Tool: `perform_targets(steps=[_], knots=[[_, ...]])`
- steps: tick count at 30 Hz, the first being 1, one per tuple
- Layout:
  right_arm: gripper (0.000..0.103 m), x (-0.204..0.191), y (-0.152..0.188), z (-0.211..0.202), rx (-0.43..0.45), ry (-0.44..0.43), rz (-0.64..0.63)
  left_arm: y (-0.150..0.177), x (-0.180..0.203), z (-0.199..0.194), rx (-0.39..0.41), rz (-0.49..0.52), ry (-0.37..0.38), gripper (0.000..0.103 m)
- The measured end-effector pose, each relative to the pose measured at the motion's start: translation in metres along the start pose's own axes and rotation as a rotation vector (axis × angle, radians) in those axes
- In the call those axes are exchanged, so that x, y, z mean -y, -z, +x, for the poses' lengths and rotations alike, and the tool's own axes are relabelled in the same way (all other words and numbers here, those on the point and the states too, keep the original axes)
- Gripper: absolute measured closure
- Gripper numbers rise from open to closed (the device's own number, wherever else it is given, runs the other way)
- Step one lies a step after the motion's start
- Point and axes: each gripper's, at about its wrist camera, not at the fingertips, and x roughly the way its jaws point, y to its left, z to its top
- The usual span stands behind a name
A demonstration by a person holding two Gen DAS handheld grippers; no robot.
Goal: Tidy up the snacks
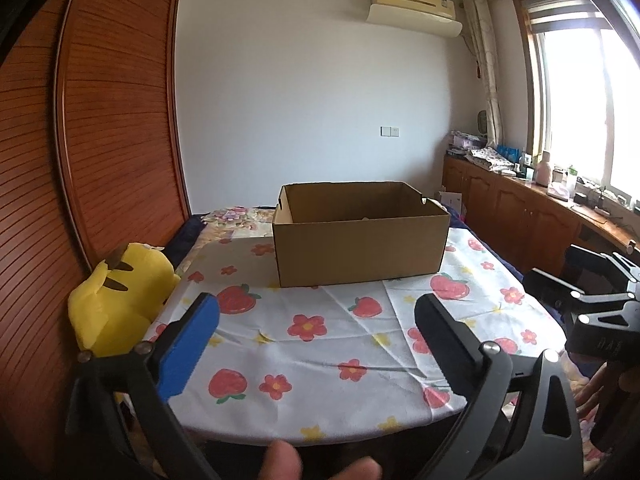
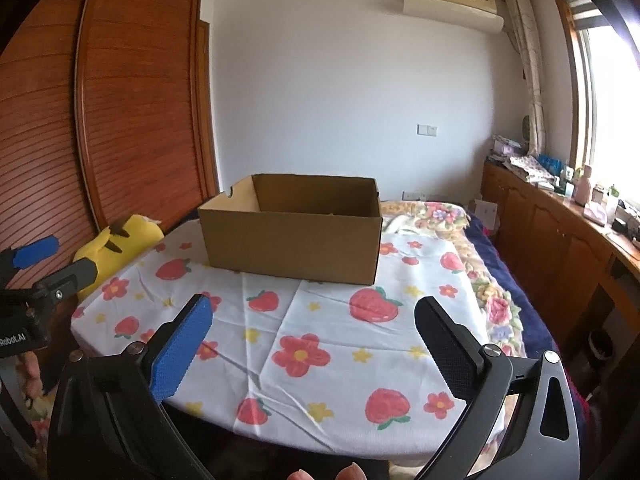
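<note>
An open brown cardboard box (image 1: 360, 248) (image 2: 292, 240) stands on the far half of a table covered by a white cloth with strawberries and flowers (image 1: 320, 352) (image 2: 320, 344). The near wall hides most of the box's inside, and no snack shows on the cloth. My left gripper (image 1: 316, 300) hangs open over the near part of the cloth, nothing between its fingers. My right gripper (image 2: 314, 302) is open in the same way, to the right of the left one. Each shows at the edge of the other's view: the left gripper (image 2: 60, 262) and the right gripper's body (image 1: 600, 304).
A yellow plush toy (image 1: 116, 300) (image 2: 116, 244) lies at the table's left edge, against a wooden wardrobe (image 1: 100, 140). Behind the table is a bed with a floral blanket (image 2: 440, 216). Wooden cabinets (image 2: 560, 240) with bottles on top run under the window on the right. A person's fingertips (image 1: 280, 460) show at the bottom.
</note>
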Motion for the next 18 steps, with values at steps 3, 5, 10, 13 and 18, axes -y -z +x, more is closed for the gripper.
perform_targets(steps=[3,5,10,13,18], knots=[[0.001,0.0012,0.0003,-0.0002,0.001,0.000,0.005,0.0000,0.0009,-0.0011,0.002,0.000,-0.004,0.003],[0.001,0.0012,0.0004,0.0001,0.002,0.005,0.004,0.0006,0.0022,-0.0012,0.000,0.004,-0.004,0.003],[0.001,0.0002,0.0015,0.0005,-0.001,0.008,0.004,0.0023,0.0017,-0.0017,-0.004,-0.007,-0.002,0.003],[0.000,-0.0005,0.0019,-0.0004,-0.001,0.009,0.006,0.0036,0.0024,-0.0011,-0.007,-0.002,-0.007,0.003],[0.000,0.0000,0.0024,-0.0021,0.001,0.013,0.008,0.0045,0.0034,-0.0015,-0.007,0.004,-0.010,0.003]])
